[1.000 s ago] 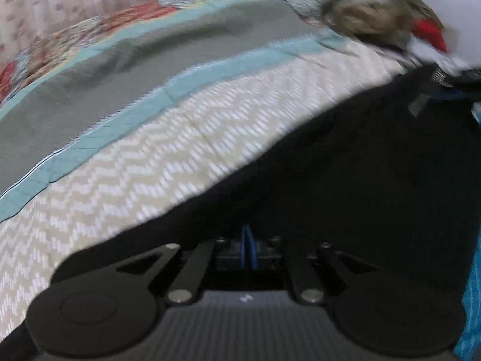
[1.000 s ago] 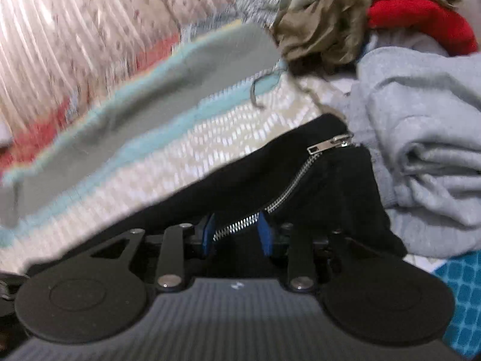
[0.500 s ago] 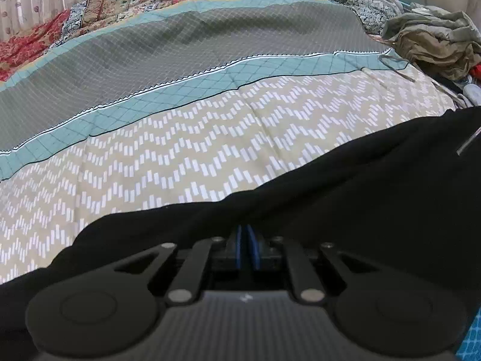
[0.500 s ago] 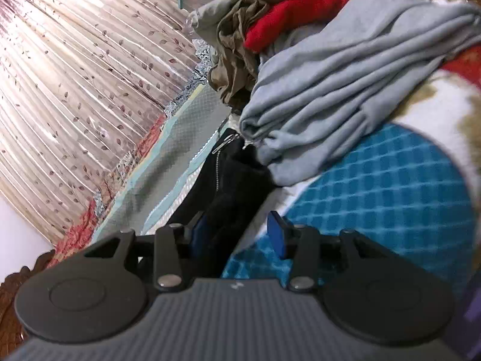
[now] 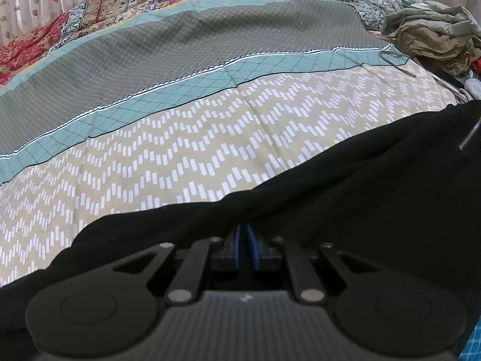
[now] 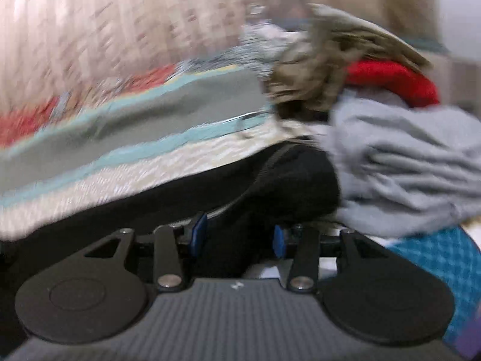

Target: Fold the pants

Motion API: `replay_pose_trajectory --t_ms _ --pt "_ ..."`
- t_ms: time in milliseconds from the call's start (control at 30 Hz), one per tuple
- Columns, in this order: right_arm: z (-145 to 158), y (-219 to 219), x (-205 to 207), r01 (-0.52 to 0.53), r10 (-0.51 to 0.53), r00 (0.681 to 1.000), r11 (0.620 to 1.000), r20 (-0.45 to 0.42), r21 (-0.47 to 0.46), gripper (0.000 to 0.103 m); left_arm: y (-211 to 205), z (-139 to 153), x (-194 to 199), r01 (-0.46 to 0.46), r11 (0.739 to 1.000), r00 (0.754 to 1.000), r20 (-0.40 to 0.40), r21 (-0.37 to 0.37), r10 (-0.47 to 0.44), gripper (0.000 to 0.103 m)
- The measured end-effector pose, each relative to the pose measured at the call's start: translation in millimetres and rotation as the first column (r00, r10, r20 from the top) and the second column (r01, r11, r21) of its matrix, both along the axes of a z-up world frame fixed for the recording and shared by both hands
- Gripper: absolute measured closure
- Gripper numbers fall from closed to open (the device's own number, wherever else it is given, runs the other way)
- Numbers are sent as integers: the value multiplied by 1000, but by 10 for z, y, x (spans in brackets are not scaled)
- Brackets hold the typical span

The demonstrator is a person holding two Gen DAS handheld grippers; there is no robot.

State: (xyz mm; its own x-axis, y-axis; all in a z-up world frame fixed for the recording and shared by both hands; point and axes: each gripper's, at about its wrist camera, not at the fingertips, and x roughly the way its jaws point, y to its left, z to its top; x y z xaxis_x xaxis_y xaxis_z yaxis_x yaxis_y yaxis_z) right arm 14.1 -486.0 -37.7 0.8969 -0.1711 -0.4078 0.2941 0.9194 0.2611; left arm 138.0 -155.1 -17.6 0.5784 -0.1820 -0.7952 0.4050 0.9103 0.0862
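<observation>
Two grippers are in my feeds, one per wrist camera. From the left wrist view, my left gripper (image 5: 244, 251) is clenched: its blue pads (image 5: 237, 248) sit almost together, pinching an edge of the black pants (image 5: 345, 210). The dark cloth spreads directly ahead of the gripper and off to its right, where a short piece of zipper (image 5: 470, 135) shows near the frame's edge. Beyond the pants, further ahead, lies the bed cover (image 5: 180, 138) with its beige zigzag band, then a teal strip and a grey field. Far ahead to the right I see a crumpled olive garment (image 5: 433, 39).

From the right wrist view, everything is smeared by motion blur. My right gripper (image 6: 239, 239) is released, its blue pads (image 6: 198, 234) standing well apart, with the black pants (image 6: 270, 186) lying between and just ahead of them. I cannot tell whether the pads touch the cloth. Ahead to the right a grey garment (image 6: 405, 168) is bunched against the pants, with a red one (image 6: 393, 81) behind it. Near right, a blue checked fabric (image 6: 445, 258) shows.
</observation>
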Motion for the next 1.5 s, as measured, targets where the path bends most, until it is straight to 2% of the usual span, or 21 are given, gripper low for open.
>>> replay_pose_trajectory --t_ms 100,233,267,300,333,500,600,667,733,800,867,933,967,1033,1067,1133,1267,1400,1500 --pt "-96 -248 -96 34 -37 999 986 14 163 56 -8 -12 -9 1 1000 1000 6 3 -1 94" --pt "-158 -412 -131 52 -60 998 951 18 306 59 -2 -6 -12 5 1000 1000 8 2 -5 94" --pt "-153 -402 -115 40 -47 999 947 14 320 76 0 -1 -6 4 1000 1000 5 0 -4 94" --pt "-150 -392 -60 25 -28 1000 944 3 330 85 5 12 3 1 1000 1000 -1 -5 -1 94" --pt "-133 -375 13 13 -10 1000 938 -11 347 85 10 27 9 -3 1000 1000 -7 -12 3 94" --pt "207 0 -36 -44 34 999 963 43 265 88 205 168 20 -68 989 995 -79 -133 58 89" --pt "445 385 -82 -117 106 991 982 81 146 88 359 299 -30 -95 969 992 -102 -226 73 86" --pt "561 700 -111 -187 183 979 981 87 45 88 452 386 -85 -98 957 992 -106 -275 71 82" --pt "595 1087 -154 -274 280 959 956 49 -102 88 524 448 -140 -95 948 992 -108 -304 65 77" --pt "522 1490 -241 -375 380 924 892 -32 -252 87 590 484 -196 -96 942 992 -114 -321 63 76" --pt "372 1786 -317 -477 462 878 817 -129 -324 84 666 483 -250 -98 935 990 -129 -340 56 72" --pt "184 1951 -321 -557 501 830 769 -246 -314 76 733 450 -307 -104 932 988 -148 -348 55 68" --pt "101 2013 -344 -568 492 821 757 -289 -322 75 767 434 -338 -106 933 986 -155 -343 55 68" --pt "99 2067 -479 -555 476 831 744 -287 -372 65 848 419 -397 -113 932 984 -166 -345 58 68" --pt "155 2045 -532 -566 491 823 745 -285 -352 56 896 416 -429 -116 930 984 -171 -348 59 68" --pt "279 1957 -638 -581 522 813 757 -258 -300 54 1025 439 -509 -122 926 983 -172 -357 63 66" --pt "461 1940 -736 -613 568 790 740 -230 -278 52 1333 509 -680 -156 917 981 -163 -368 101 65" --pt "593 1889 -596 -644 637 765 755 -90 -126 54 1735 568 -859 -230 899 970 -168 -373 178 65" --pt "595 1957 -365 -635 634 773 772 -38 -32 62 2093 667 -1034 -295 877 955 -150 -379 257 65"
